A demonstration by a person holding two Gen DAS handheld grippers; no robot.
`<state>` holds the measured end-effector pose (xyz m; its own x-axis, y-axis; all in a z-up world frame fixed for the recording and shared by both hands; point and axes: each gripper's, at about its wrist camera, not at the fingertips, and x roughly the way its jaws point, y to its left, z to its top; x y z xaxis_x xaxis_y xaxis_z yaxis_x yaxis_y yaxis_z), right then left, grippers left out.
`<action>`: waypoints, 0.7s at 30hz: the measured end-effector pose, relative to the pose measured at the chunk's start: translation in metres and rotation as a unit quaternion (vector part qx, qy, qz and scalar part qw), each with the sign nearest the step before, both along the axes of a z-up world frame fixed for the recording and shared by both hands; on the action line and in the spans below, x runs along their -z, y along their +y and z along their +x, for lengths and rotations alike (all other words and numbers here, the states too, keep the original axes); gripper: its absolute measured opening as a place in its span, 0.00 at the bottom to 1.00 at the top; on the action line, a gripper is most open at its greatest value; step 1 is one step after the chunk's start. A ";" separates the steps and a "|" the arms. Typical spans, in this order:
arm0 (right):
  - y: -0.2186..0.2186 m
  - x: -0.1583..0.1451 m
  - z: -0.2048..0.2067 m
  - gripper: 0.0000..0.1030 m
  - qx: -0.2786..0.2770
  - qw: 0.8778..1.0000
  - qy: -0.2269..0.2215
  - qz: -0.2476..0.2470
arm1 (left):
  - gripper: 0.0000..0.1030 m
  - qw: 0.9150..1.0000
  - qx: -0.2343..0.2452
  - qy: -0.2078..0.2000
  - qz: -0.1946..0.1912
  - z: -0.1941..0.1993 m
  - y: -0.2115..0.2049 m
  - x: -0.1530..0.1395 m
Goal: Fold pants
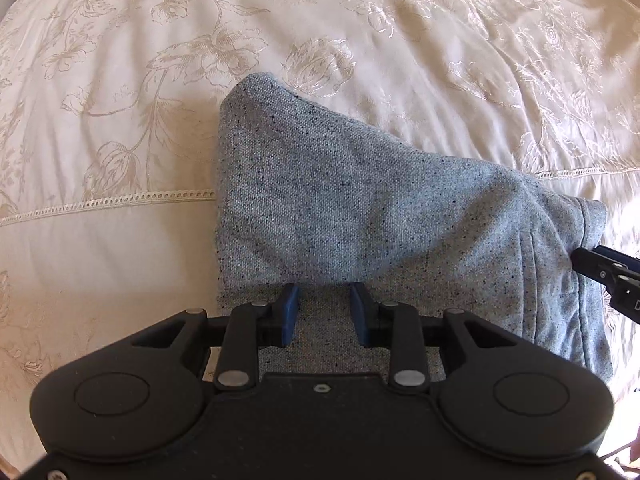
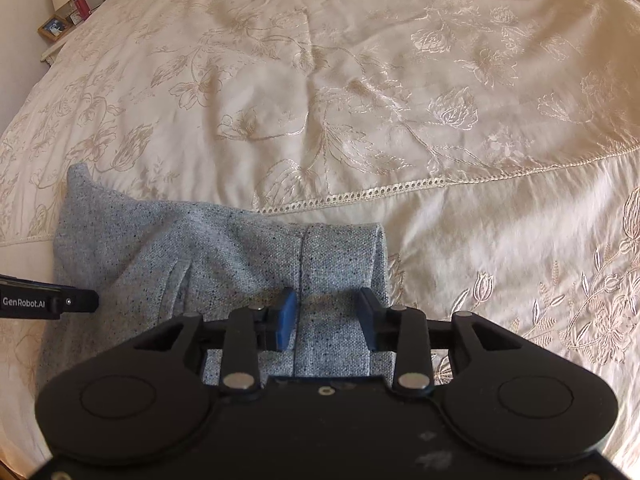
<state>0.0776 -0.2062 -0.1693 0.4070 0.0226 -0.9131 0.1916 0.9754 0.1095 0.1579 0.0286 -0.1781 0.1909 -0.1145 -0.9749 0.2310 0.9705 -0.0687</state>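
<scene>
Grey-blue speckled pants (image 1: 360,208) lie folded in a bundle on the bed; they also show in the right wrist view (image 2: 192,248). My left gripper (image 1: 323,300) is open, its blue pads over the near edge of the fabric, holding nothing. My right gripper (image 2: 327,304) is open too, its pads on either side of the folded right end with a seam (image 2: 302,264). The right gripper shows at the right edge of the left wrist view (image 1: 608,276). The left gripper shows at the left edge of the right wrist view (image 2: 48,302).
A cream bedspread (image 2: 360,80) with floral embroidery and a lace seam (image 2: 400,188) covers the bed. A nightstand with a lamp, a photo frame and small items (image 2: 68,8) stands at the far left.
</scene>
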 end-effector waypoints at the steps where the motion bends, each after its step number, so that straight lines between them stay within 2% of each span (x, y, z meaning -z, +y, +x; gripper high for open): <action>1: -0.002 0.000 -0.001 0.39 0.003 1.000 0.001 0.003 | 0.41 1.000 0.000 -0.001 0.001 -0.001 0.002 -0.002; 9: -0.016 0.004 -0.029 0.43 0.030 0.999 0.007 0.043 | 0.43 1.000 -0.005 -0.003 0.000 -0.019 0.027 -0.004; 12: -0.021 0.011 -0.042 0.46 0.032 0.998 0.008 0.057 | 0.50 1.000 0.004 -0.008 -0.003 -0.037 0.039 0.001; 14: -0.025 0.016 -0.049 0.49 0.035 0.998 0.007 0.060 | 0.60 1.000 0.008 -0.015 -0.004 -0.046 0.045 0.003; 16: -0.030 0.021 -0.054 0.53 0.040 0.997 0.006 0.073 | 0.65 1.000 0.008 -0.022 -0.002 -0.052 0.051 0.004; 21: -0.045 0.034 -0.054 0.59 0.049 0.992 0.009 0.113 | 0.72 0.999 -0.007 -0.020 -0.032 -0.051 0.067 0.009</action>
